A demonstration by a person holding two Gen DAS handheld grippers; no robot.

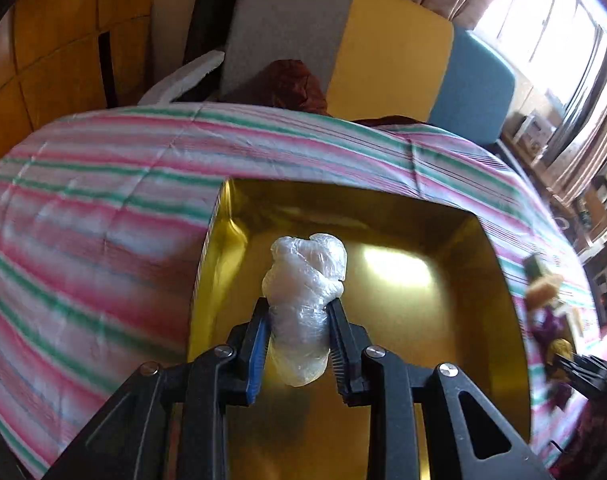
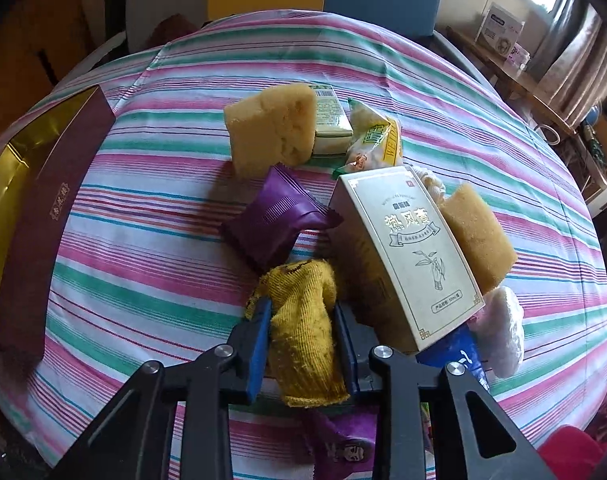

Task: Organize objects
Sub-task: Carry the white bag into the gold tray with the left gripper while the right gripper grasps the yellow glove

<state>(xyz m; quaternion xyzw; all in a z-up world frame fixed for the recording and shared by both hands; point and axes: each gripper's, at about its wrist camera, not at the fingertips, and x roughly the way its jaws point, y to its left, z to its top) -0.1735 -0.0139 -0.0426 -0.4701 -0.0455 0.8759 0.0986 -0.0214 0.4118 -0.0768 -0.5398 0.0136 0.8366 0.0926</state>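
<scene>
My left gripper [image 1: 297, 312] is shut on a wad of clear plastic wrap [image 1: 305, 280], held over the inside of a gold-lined box [image 1: 499, 280] on the striped cloth. In the right wrist view my right gripper [image 2: 303, 312] is shut on a yellow knitted cloth [image 2: 305, 328] lying at the near edge of a pile. The pile holds a purple packet [image 2: 277, 222], a cream carton with printed characters [image 2: 407, 256], two yellow sponges [image 2: 273, 128] [image 2: 479, 232], a small green-and-white box [image 2: 331, 120] and a yellow snack bag [image 2: 373, 140]. The same box [image 2: 51, 184], maroon outside, stands at the left.
A striped tablecloth [image 2: 143, 240] covers the round table. Chairs with grey, yellow and blue backs [image 1: 391, 52] stand behind it. A white plastic bundle [image 2: 503, 328] and a blue wrapper [image 2: 459, 356] lie at the right of the pile. Shelves and a window [image 1: 559, 28] are at the right.
</scene>
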